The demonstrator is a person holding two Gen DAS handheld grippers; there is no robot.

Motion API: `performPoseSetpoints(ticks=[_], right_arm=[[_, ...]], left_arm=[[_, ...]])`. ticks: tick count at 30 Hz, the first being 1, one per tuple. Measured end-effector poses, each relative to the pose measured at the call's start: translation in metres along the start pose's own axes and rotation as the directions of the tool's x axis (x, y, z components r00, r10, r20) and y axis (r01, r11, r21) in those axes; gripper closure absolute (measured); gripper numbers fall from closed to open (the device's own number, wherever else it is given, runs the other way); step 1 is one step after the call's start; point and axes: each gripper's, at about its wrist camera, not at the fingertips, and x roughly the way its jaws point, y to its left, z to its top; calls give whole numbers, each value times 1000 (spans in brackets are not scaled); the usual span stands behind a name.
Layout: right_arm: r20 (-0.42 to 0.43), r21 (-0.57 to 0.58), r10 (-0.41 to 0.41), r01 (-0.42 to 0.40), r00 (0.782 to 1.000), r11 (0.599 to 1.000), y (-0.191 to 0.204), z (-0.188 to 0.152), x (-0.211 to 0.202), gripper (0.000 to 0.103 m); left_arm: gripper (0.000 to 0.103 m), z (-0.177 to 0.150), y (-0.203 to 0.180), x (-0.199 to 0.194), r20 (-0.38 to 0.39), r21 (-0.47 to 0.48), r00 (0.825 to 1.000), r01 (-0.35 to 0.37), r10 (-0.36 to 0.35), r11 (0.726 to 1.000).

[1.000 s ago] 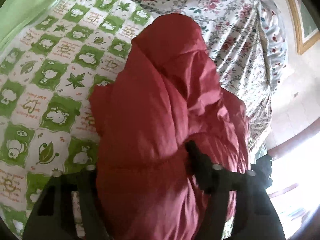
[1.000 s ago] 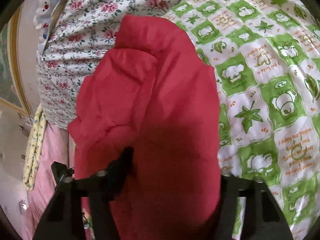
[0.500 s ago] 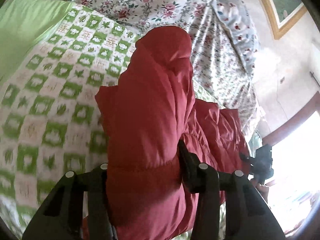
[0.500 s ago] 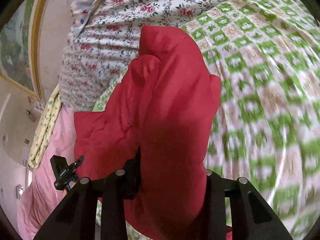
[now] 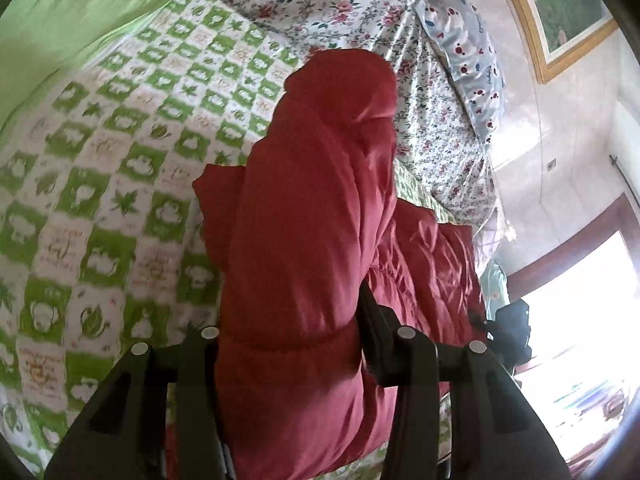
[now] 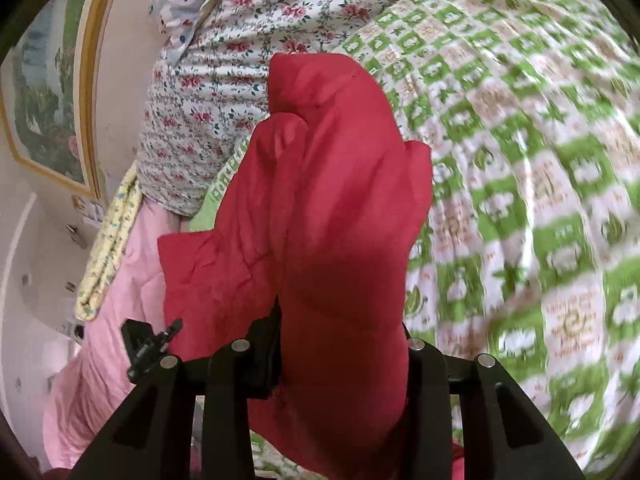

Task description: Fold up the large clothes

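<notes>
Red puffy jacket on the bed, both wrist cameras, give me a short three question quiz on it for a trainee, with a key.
1. True or false: the left gripper grips a thick bunch of the red jacket between its fingers.
2. Which cover lies under the jacket? A) plain blue sheet B) green and white checked quilt C) bare mattress
3. Fill in: in the right wrist view, the right gripper is shut on the ____.

Key
1. True; the padded cloth fills the gap between the fingers.
2. B; the floral bedding lies beyond it, towards the wall.
3. Red jacket; both grippers hold it at once.
</notes>
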Motion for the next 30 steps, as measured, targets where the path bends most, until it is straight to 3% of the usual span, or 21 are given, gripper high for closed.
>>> performPoseSetpoints(ticks=[3,8,11,13,14,22,26,30], right_arm=[[16,-20,-50,50,999,999,-3,-3,2,63],[46,0,-105,105,993,994,-17,-1,16,57],[64,-5,-134,134,989,991,-22,-1,21,48],[76,4,-142,142,987,990,-26,-1,24,42],[78,4,-144,144,987,990,-29,-2,23,38],[106,32,-148,146,983,989,-33,-9,17,32],[128,23,-188,187,974,982,-30,-12,10,24],[159,3,-253,256,954,967,-17,-16,1,23]], left_arm=[[60,-4,8,10,-3,10,996,-86,86,996],[55,-4,16,28,19,7,986,-164,164,986],[46,-6,15,35,45,19,973,-226,225,974],[30,-9,13,39,68,40,953,-297,294,954],[29,-9,13,39,76,45,947,-315,312,948],[24,-16,9,24,123,16,929,-352,348,936],[24,-23,2,4,165,18,909,-390,382,921],[24,-26,-10,-16,212,28,882,-435,420,900]])
